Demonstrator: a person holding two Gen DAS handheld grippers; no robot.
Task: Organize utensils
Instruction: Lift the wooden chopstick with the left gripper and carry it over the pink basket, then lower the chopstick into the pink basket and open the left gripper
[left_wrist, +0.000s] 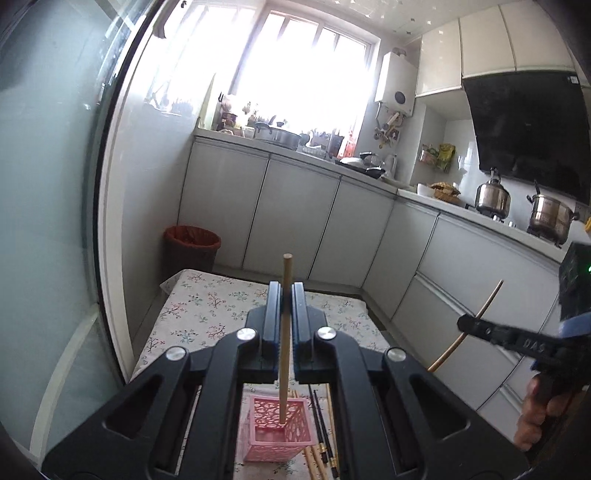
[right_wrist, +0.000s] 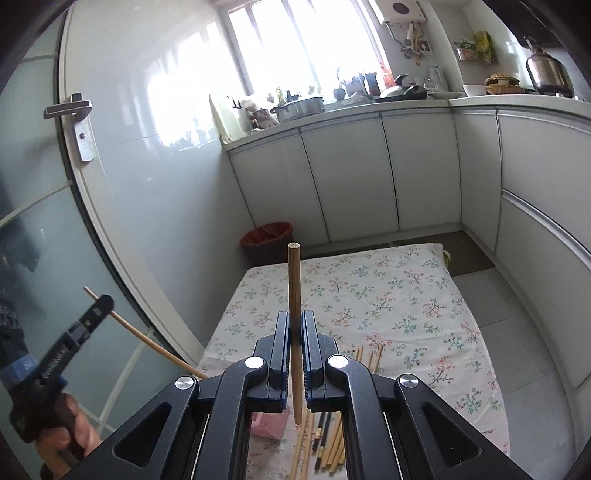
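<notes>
My left gripper (left_wrist: 285, 291) is shut on a wooden chopstick (left_wrist: 285, 332), held upright with its lower tip inside the pink perforated basket (left_wrist: 277, 430) on the floral tablecloth. My right gripper (right_wrist: 294, 321) is shut on another wooden chopstick (right_wrist: 294, 295), upright above a pile of loose wooden and black chopsticks (right_wrist: 328, 443). The pink basket (right_wrist: 267, 424) shows partly under the right gripper's left side. In the left wrist view the right gripper (left_wrist: 476, 326) appears at the right edge with its chopstick. In the right wrist view the left gripper (right_wrist: 99, 304) appears at the left with its chopstick.
The low table with a floral cloth (right_wrist: 388, 295) stands in a kitchen corner. A red-lined bin (right_wrist: 267, 236) sits behind it. White cabinets (right_wrist: 369, 166) run along the back and right. A glass door (right_wrist: 44, 221) is at the left. More chopsticks (left_wrist: 325, 435) lie right of the basket.
</notes>
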